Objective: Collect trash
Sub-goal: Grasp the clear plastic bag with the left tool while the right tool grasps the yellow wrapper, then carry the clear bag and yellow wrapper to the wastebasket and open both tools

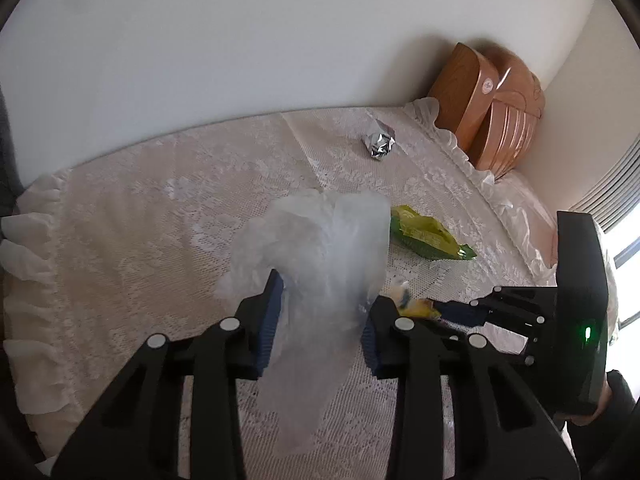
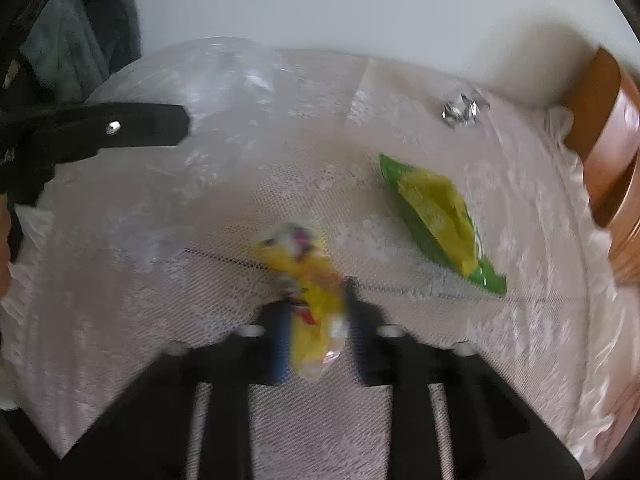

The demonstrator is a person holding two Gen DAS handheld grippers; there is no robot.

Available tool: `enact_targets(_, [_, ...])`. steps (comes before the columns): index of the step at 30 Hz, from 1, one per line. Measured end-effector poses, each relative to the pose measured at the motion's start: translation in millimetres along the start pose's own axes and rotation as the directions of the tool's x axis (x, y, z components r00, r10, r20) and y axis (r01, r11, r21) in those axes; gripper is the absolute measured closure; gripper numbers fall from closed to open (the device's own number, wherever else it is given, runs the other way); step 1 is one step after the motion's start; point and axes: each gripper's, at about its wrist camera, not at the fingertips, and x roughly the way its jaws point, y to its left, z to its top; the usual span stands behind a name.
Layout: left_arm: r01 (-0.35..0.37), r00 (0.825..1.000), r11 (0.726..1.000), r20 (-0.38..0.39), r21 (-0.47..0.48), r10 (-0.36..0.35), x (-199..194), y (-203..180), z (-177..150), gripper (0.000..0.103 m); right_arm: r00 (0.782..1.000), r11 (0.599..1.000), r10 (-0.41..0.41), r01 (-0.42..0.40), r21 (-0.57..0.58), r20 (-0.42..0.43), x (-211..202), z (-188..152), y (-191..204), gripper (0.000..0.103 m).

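the right gripper (image 2: 314, 312) had its jaws closed on a yellow wrapper (image 2: 308, 284), low in the centre of the right wrist view; the wrapper stood between the pads and stuck out past the fingertips. the left gripper (image 1: 322, 316) held a clear plastic bag (image 1: 320, 248) between narrowly set jaws, centre of the left wrist view, the film bunched and draped over the lace tablecloth (image 1: 140, 208).

the step in hand was judged to be carrying the wrapper to the bag. to do it well, the grip on the wrapper should stay firm, the wrapper should be lifted off the cloth before crossing, and the bag's mouth should be found first: the frames did not show where it opened.

the bag appeared empty, though its film was too cloudy to be sure. a green snack packet (image 2: 436, 220) lay right of centre and a crumpled foil ball (image 2: 462, 112) at upper right, both on the cloth, outside the bag.
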Motion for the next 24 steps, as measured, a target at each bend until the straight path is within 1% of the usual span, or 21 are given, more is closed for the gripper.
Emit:
enact_targets(3, [0.010, 1.000, 1.000, 0.015, 0.010, -0.011, -12.6, -5.9, -3.8, 0.069, 0.999, 0.998, 0.022, -0.024, 0.066, 0.034, -15.3, -8.6, -5.8, 0.088])
enact_targets(7, [0.035, 0.999, 0.999, 0.032, 0.035, -0.036, -36.7, -21.7, -10.7, 0.069, 0.993, 0.983, 0.046, -0.064, 0.174, 0.109, -49.5, -34.2, -17.5, 0.088])
enact_targets(10, [0.063, 0.997, 0.996, 0.039, 0.066, -0.065, -56.6, -41.6, -17.8, 0.069, 0.985, 0.962, 0.021, -0.066, 0.263, 0.172, -85.7, -62.3, -28.0, 0.088])
enact_targets(12, [0.076, 0.996, 0.993, 0.042, 0.091, -0.080, -68.3, -56.4, -24.2, 0.069, 0.978, 0.944, -0.008, -0.061, 0.324, 0.209, -113.2, -85.8, -35.2, 0.088])
enact_targets(14, [0.109, 0.993, 0.986, 0.038, 0.124, -0.115, -79.3, -77.0, -33.4, 0.069, 0.970, 0.927, -0.045, -0.048, 0.371, 0.238, -143.0, -112.1, -36.6, 0.088])
enact_targets(17, [0.166, 0.985, 0.971, 0.018, 0.172, -0.171, -90.9, -106.4, -48.6, 0.069, 0.964, 0.905, -0.098, -0.017, 0.425, 0.247, -175.5, -150.0, -40.3, 0.088])
enact_targets(20, [0.213, 0.977, 0.953, -0.014, 0.218, -0.215, -97.2, -136.1, -64.2, 0.069, 0.960, 0.879, -0.154, 0.025, 0.475, 0.235, -199.2, -187.3, -43.8, 0.087])
enact_targets(24, [0.279, 0.960, 0.920, -0.072, 0.276, -0.270, -98.5, -177.2, -84.8, 0.069, 0.958, 0.850, -0.193, 0.055, 0.524, 0.214, -218.4, -227.4, -48.3, 0.086])
